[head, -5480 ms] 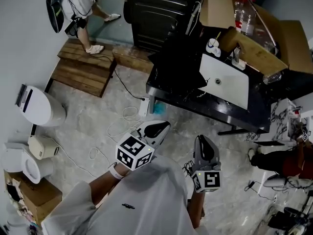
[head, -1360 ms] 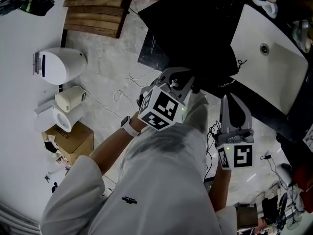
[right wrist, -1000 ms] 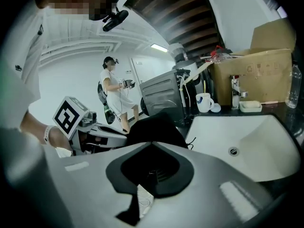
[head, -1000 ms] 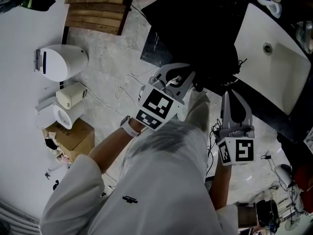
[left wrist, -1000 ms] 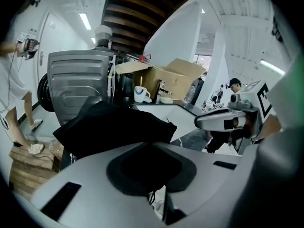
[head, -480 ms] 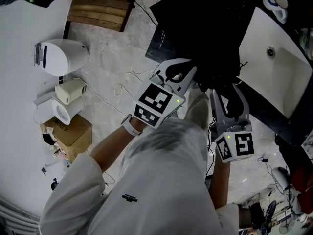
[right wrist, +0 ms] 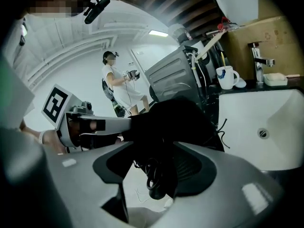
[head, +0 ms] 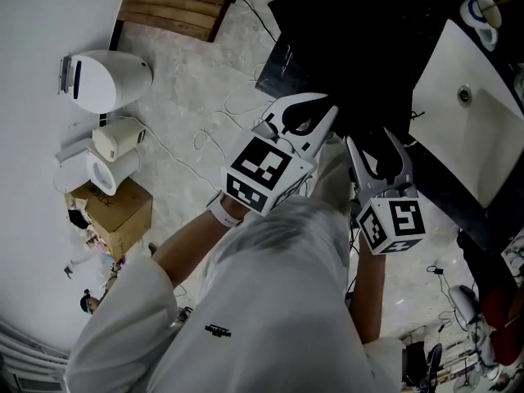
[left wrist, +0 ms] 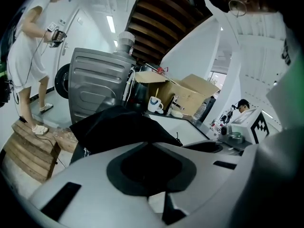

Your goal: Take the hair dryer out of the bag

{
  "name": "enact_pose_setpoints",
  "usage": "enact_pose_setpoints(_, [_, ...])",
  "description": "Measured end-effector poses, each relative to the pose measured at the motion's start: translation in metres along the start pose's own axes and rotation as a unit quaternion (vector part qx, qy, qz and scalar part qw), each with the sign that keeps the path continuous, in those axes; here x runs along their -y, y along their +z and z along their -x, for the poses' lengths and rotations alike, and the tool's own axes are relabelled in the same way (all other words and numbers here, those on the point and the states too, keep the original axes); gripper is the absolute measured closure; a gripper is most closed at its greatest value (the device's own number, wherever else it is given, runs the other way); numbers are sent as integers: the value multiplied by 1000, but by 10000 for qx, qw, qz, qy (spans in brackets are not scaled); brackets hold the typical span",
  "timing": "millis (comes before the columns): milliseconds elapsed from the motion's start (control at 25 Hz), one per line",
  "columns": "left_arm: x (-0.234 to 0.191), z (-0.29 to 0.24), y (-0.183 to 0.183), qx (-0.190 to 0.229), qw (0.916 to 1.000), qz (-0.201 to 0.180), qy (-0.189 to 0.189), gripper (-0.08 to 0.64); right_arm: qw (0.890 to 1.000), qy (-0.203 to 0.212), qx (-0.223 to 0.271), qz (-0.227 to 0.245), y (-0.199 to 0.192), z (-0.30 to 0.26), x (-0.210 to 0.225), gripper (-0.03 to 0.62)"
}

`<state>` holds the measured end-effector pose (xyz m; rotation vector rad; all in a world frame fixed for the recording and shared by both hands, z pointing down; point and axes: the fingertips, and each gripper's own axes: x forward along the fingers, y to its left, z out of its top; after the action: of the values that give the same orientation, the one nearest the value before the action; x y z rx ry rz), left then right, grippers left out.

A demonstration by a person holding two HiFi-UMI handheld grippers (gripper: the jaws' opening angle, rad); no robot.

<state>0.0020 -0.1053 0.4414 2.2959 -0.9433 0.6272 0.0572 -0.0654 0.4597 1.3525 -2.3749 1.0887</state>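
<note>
A black fabric bag (head: 352, 72) lies over the edge of the dark table, and the hair dryer is hidden inside it. My left gripper (head: 326, 117) is shut on the bag's near edge; in the right gripper view it (right wrist: 95, 125) reaches into the cloth from the left. Its own view looks over the bag (left wrist: 118, 127). My right gripper (head: 372, 142) is opening wide, with a hanging fold of the bag (right wrist: 166, 127) and a coiled black cord (right wrist: 154, 184) between its jaws. The pads stand apart from the cloth.
A white sink (head: 483, 113) sits in the table right of the bag, with a tap (right wrist: 259, 61) and mug (right wrist: 227, 77) behind. On the floor are a white appliance (head: 102, 80), a cardboard box (head: 110, 215), a wooden pallet (head: 176, 6) and cables (head: 213, 146). A person (right wrist: 116, 84) stands far back.
My right gripper's jaws went from shut to wide apart and moved forward onto the bag's hanging fold. The left gripper kept its hold and rolled a little.
</note>
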Motion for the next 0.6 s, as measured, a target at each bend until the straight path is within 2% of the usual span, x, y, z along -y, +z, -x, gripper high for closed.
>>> enact_pose_setpoints(280, [2, 3, 2, 87, 9999, -109, -87, 537, 9997, -65, -228, -67, -6, -22, 6, 339])
enact_pose_setpoints(480, [0, 3, 2, 154, 9997, -26, -186, 537, 9991, -131, -391, 134, -4, -39, 8, 331])
enact_pose_setpoints(600, [-1, 3, 1, 157, 9997, 0, -201, 537, 9982, -370, -454, 161, -5, -47, 12, 331])
